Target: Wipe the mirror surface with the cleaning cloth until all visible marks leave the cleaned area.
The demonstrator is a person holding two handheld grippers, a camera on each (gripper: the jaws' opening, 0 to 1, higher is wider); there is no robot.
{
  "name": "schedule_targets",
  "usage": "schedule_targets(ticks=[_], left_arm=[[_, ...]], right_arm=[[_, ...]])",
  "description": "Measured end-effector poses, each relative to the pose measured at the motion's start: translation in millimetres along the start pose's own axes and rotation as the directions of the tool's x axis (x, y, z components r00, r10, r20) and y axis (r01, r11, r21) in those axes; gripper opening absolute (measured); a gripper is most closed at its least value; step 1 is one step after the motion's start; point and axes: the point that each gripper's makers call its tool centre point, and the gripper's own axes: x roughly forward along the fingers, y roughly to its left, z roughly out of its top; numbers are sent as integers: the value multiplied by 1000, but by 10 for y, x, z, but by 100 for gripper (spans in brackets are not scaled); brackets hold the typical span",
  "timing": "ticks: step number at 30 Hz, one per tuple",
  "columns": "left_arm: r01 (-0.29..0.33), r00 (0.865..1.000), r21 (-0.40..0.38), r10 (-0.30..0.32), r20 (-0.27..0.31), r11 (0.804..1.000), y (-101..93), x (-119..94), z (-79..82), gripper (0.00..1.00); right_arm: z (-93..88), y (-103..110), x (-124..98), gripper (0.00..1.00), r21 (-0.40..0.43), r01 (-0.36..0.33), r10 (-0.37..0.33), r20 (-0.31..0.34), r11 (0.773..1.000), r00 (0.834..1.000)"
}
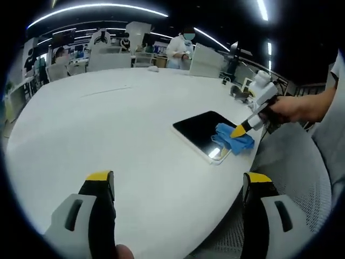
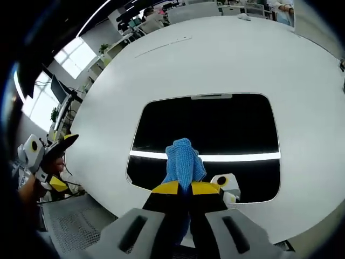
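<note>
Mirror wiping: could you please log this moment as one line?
right gripper: shut on blue cloth | cloth: on mirror | left gripper: open, above table

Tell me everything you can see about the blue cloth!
The blue cloth is a small bright blue rag with a knitted, fuzzy look. It is bunched up, not spread flat. The right gripper is shut on it, its yellow-tipped fingers pinching one end. The rest of the cloth rests on the mirror, near the edge closest to that gripper. In the left gripper view the cloth sits crumpled at the mirror's corner by the white table's rim.
</note>
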Motion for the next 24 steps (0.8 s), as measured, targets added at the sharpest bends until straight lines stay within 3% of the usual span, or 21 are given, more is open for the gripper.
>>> schedule_targets(ticks=[13, 24], left_arm=[[-3, 1000, -8, 3, 5, 1000, 16, -2, 31, 99], [-4, 1000, -25, 4, 2, 1000, -7, 32, 27, 99]], right_arm=[[54, -17, 105, 0, -8, 4, -4, -7, 1000, 1000], [230, -25, 163, 0, -26, 11, -11, 0, 1000, 1000]])
